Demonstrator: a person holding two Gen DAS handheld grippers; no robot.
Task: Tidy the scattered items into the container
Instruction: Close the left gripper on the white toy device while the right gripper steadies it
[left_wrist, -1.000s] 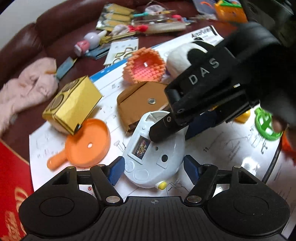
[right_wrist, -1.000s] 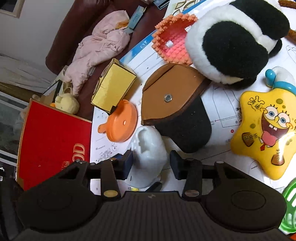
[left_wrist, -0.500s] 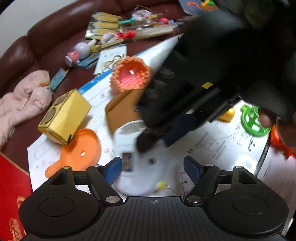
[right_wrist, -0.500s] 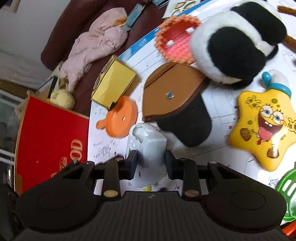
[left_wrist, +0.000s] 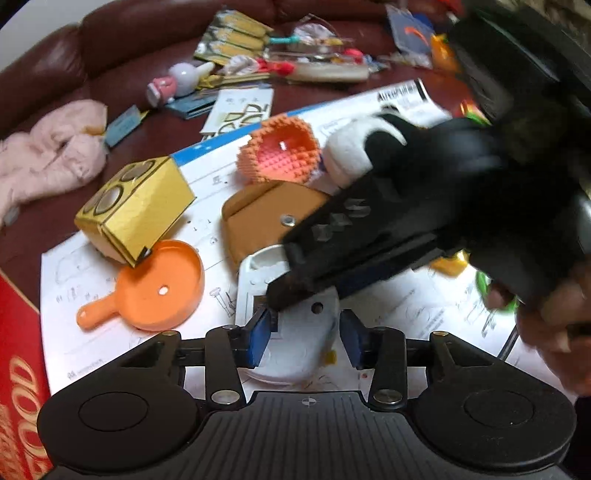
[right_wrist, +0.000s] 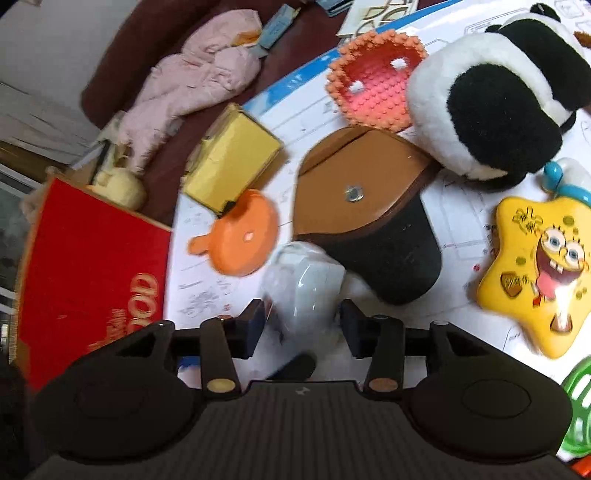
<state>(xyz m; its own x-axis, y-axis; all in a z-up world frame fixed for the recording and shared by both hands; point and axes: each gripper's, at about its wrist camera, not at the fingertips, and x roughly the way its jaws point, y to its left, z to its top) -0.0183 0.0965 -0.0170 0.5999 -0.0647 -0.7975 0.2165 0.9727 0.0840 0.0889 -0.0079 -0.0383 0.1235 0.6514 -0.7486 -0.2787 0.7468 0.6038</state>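
Centrally, the white toy (left_wrist: 295, 332) lies on a white instruction sheet (left_wrist: 424, 317) over the dark red worktop (left_wrist: 122, 99), between both unclenched pairs: the left hand-held gripper (left_wrist: 306, 338) closing, the right hand-held gripper (right_wrist: 303, 328) opening. At nine o'clock sits a red box (right_wrist: 88, 266).

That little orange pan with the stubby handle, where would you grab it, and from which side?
Probably the stubby handle of the orange pan. It sticks out free over the paper sheet, away from the yellow box touching the pan's far rim. Come from above on the handle side, fingers across its narrow width.
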